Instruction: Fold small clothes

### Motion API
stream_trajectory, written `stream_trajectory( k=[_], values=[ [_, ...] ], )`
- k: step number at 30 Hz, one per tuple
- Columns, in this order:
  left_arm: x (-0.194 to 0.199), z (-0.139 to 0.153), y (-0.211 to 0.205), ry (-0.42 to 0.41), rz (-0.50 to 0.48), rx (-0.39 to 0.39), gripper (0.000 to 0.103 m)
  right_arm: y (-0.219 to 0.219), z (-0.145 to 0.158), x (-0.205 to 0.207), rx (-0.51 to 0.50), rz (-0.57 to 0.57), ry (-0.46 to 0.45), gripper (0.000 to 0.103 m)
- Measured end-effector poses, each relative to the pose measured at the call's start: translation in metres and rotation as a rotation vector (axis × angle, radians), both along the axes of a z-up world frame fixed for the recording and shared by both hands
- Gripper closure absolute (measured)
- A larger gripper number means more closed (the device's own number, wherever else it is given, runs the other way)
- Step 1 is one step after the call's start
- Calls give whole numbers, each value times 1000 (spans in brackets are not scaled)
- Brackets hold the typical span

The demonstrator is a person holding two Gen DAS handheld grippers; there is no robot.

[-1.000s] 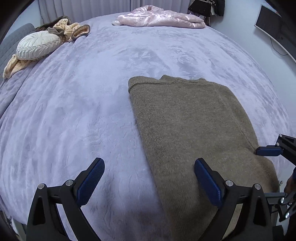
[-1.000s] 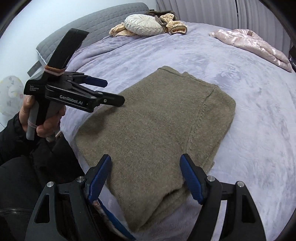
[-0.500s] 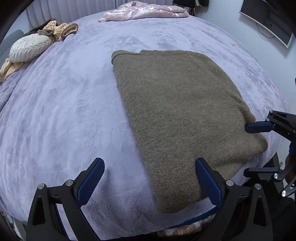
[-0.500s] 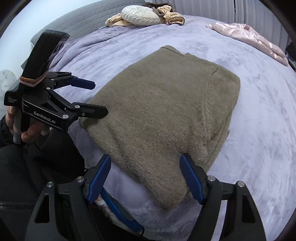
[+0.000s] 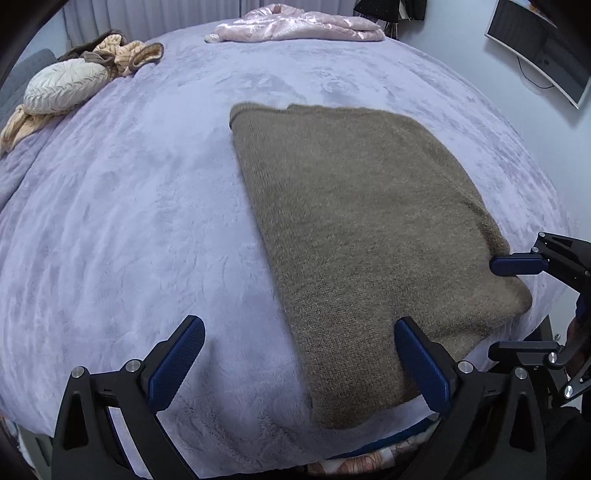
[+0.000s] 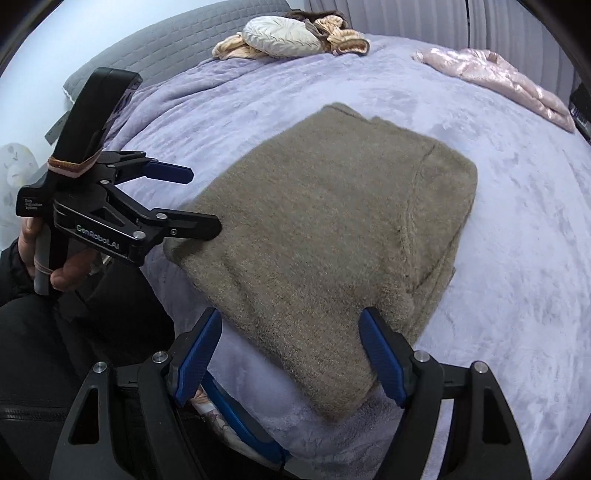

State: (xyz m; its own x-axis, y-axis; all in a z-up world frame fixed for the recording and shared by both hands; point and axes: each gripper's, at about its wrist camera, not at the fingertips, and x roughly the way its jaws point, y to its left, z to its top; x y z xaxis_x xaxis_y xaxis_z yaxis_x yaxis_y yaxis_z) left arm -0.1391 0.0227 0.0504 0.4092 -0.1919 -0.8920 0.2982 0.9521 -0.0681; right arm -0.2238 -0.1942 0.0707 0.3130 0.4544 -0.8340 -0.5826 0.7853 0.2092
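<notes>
An olive-brown knitted sweater lies folded into a rectangle on the lavender bedspread, its near end close to the bed's front edge. My left gripper is open above the sweater's near left corner and holds nothing. In the right wrist view the sweater fills the middle, and my right gripper stands open over its near right corner, empty too. A hand holds the left gripper beside the sweater's left edge. The right gripper shows at the right of the left wrist view.
At the bed's far side are a round pale cushion, beige and brown garments and a pink shiny jacket. A monitor hangs on the right wall. A grey headboard backs the bed. The person's dark clothing fills the lower left.
Both grippers have drawn back from over the sweater toward the bed's front edge, so the sweater's whole near end now shows. Both stay open. The sweater has not moved.
</notes>
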Motion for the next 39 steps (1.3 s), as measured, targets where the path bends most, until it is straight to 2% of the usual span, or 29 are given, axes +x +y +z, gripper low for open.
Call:
stream_trajectory(
  k=[5,7,11,13,17,21,27,28,30,31,35,39],
  values=[
    [17,16,8,-49,52,15,0,9,18,11,-15,7,-59,23],
    [26,10,10,-29,70,37,0,10,14,21,-30,-17,-47,23],
    [29,-5,5,-9,62,81,0,6,-1,36,7,-36,28,23],
    [28,-9,4,-11,55,90,0,6,-12,39,-14,-39,49,23],
    [27,-16,1,-8,47,99,0,9,-20,38,-6,-41,39,22],
    [27,-17,1,6,56,88,0,9,-15,37,-11,-43,52,23],
    [19,13,-3,-34,56,40,0,1,8,44,44,-49,17,22],
    [17,14,-8,-43,43,49,0,1,7,47,31,-46,18,22],
    [17,4,-17,-38,30,127,0,2,-4,58,-13,-54,44,22],
    [18,-6,-21,-18,25,157,0,0,-11,64,1,-48,69,22],
    [19,-13,-14,30,52,96,0,-5,-14,81,79,-58,109,22],
    [26,4,-11,21,69,54,0,-10,-3,101,101,-104,68,22]
  ],
)
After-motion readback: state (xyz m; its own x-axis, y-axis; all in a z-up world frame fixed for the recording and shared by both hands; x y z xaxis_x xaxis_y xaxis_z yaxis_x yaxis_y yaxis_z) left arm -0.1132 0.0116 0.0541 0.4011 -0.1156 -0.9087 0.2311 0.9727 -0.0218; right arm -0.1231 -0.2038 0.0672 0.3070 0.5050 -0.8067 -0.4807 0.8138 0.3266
